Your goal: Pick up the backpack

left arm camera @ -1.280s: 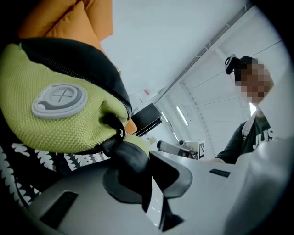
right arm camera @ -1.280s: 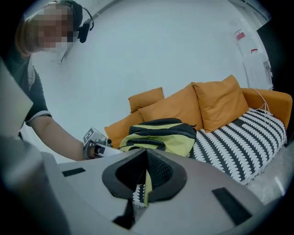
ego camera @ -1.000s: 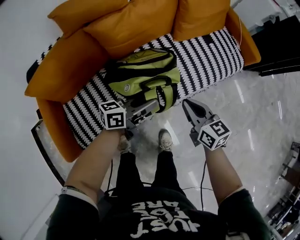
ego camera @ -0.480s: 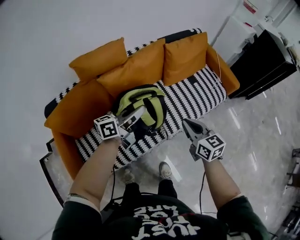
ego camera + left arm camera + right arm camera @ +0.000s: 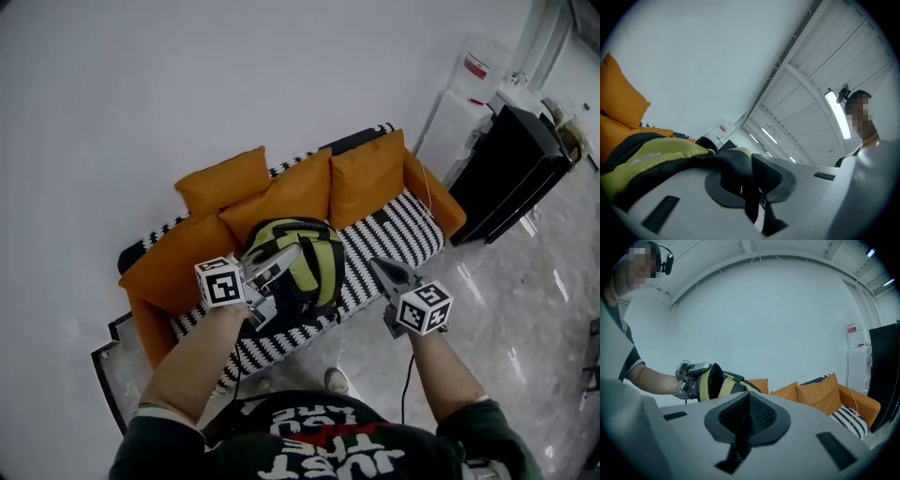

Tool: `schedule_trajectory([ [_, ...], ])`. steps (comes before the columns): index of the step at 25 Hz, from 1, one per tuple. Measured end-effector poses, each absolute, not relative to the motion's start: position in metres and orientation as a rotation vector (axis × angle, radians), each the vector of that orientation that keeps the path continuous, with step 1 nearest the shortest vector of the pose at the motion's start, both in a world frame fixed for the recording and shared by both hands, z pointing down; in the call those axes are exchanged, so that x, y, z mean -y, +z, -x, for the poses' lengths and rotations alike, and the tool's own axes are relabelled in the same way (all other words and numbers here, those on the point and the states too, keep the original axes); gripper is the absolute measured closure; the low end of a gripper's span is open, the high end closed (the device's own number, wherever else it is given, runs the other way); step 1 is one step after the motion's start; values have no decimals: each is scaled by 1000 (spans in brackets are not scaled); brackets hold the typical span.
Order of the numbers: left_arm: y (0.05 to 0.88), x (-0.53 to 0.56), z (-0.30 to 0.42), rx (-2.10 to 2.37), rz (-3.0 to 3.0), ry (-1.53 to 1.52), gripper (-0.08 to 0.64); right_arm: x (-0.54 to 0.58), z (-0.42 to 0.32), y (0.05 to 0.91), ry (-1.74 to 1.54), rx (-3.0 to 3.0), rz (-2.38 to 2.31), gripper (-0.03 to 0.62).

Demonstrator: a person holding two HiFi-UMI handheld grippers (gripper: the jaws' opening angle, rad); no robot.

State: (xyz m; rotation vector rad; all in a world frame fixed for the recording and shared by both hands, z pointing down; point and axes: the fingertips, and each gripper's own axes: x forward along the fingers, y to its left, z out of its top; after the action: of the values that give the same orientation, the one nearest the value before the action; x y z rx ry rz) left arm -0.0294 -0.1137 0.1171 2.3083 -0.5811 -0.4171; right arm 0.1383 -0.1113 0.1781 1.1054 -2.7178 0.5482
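Backpack [image 5: 317, 255] — one, hanging before three orange back cushions [image 5: 286, 195], one sofa [image 5: 398, 223].

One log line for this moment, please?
left gripper: shut on black strap of lime-green fabric backpack | backpack: hanging above orange sofa | right gripper: shut, empty

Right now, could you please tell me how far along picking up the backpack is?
Done: the backpack hangs clear of the sofa, seen from the right gripper view. In hand: the left gripper is clamped on its black strap; the right gripper is shut and empty. Left: nothing of the pickup itself, as far as I can tell.
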Motion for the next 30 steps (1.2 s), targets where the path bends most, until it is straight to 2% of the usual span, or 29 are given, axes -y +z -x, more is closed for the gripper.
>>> schedule_trajectory([
  [5,42,92,36,626,-2373,-455,508,96,-144,121,507,2761,-1108,565],
  [14,-112,136,75,746,-2555,-492,508,149,-134,-16,304,2831,-1120,565],
  [20,-231,135,84,782,-2633,-471,508,167,-136,-136,251,2893,-1176,565],
  [30,-250,125,83,845,-2770,-466,508,175,-141,-172,124,2914,-1205,565],
])
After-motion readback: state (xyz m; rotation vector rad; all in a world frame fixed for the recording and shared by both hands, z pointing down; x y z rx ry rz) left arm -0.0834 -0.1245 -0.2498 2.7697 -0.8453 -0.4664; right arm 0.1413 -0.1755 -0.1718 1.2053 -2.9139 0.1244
